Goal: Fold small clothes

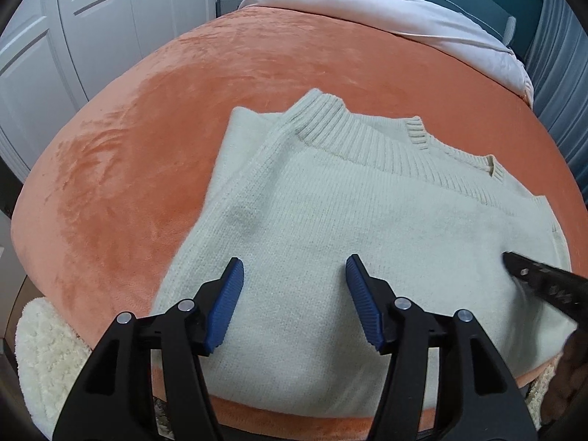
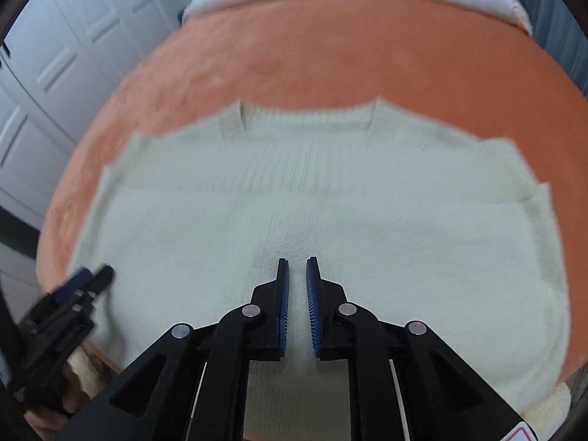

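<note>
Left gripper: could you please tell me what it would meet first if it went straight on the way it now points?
Most likely the cream sweater: the open left gripper points across it, with knit filling the gap between its fingers. Depth is unclear; if it cleared the sweater, the orange blanket comes next.

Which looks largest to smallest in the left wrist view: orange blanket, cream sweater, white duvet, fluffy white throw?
1. orange blanket
2. cream sweater
3. white duvet
4. fluffy white throw
Distance and cropping make the last two unsure.
</note>
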Motion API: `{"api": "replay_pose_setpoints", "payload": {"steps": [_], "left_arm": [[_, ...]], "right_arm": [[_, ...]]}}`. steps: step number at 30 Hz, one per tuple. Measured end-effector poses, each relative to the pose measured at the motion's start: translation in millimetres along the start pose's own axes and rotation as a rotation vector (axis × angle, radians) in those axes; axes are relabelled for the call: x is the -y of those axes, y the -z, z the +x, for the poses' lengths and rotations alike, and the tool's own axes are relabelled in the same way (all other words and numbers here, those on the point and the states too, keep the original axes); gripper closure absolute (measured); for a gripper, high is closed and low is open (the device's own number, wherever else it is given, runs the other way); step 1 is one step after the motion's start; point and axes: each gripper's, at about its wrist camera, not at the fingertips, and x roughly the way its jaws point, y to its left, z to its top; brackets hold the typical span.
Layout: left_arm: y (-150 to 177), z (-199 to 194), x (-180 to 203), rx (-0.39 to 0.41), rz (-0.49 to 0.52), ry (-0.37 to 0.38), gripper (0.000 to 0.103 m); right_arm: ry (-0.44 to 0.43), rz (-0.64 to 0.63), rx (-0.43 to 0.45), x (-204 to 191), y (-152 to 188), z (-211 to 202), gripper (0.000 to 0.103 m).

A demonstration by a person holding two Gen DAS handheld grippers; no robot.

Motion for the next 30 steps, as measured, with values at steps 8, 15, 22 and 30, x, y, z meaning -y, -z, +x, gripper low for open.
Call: {"api": "replay_pose_setpoints", "payload": {"steps": [8, 15, 22, 30], "left_arm": [[2, 4, -2, 0.006, 0.008, 0.018, 0.044], [-37, -25, -20, 0.077, -0.073, 0.119, 0.042], [-105, 55, -33, -0.074, -0.182, 0.123, 0.045], [-99, 76, -33, -0.107, -0.206, 0.083, 0.091]], "right_arm": [[-0.015, 0.007, 0.001, 0, 6, -10, 0.091], [0.011, 0.109, 0.246, 61, -7, -75, 0.036], [0.223, 0.275, 0.19, 170, -33, -48, 0.035], [0.056, 0.439, 0.295, 210, -28, -63, 0.093]]}}
